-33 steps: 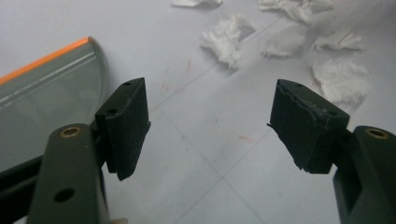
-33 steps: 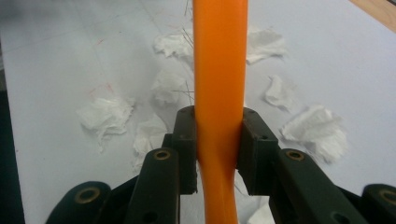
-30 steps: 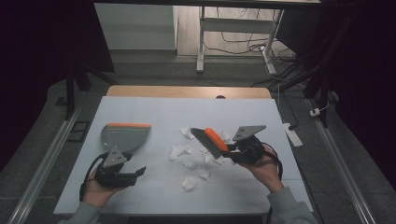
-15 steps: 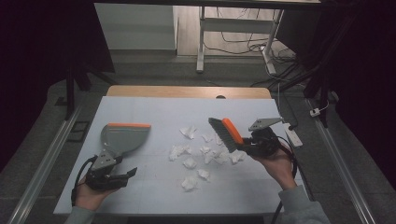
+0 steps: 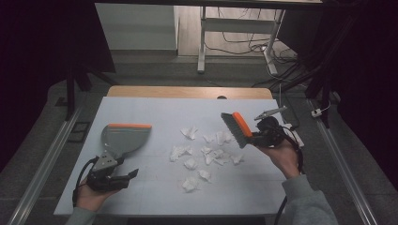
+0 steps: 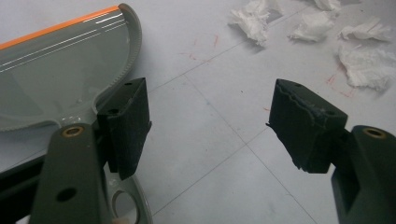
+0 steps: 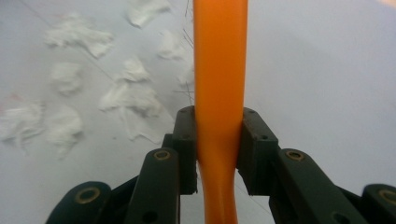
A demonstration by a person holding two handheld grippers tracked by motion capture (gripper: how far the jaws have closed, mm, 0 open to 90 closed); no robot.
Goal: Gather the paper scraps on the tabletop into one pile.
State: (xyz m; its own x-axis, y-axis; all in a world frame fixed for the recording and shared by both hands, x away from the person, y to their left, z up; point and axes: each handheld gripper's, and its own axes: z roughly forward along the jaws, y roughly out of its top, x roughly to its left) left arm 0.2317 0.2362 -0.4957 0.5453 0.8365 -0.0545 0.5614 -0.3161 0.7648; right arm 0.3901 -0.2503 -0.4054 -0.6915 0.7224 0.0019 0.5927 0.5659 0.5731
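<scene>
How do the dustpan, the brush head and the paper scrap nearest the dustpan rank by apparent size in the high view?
Largest to smallest:
1. dustpan
2. brush head, though it is raised off the table toward the camera, so it may look bigger
3. paper scrap

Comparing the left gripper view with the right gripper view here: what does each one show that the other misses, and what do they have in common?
Left gripper view alone: the left gripper with its jaws wide apart and nothing between them, and the grey dustpan with its orange edge lying beside the left jaw.

Right gripper view alone: the right gripper clamped on the orange brush handle, with a few bristles beside it.

Both: crumpled white paper scraps scattered on the white table.
</scene>
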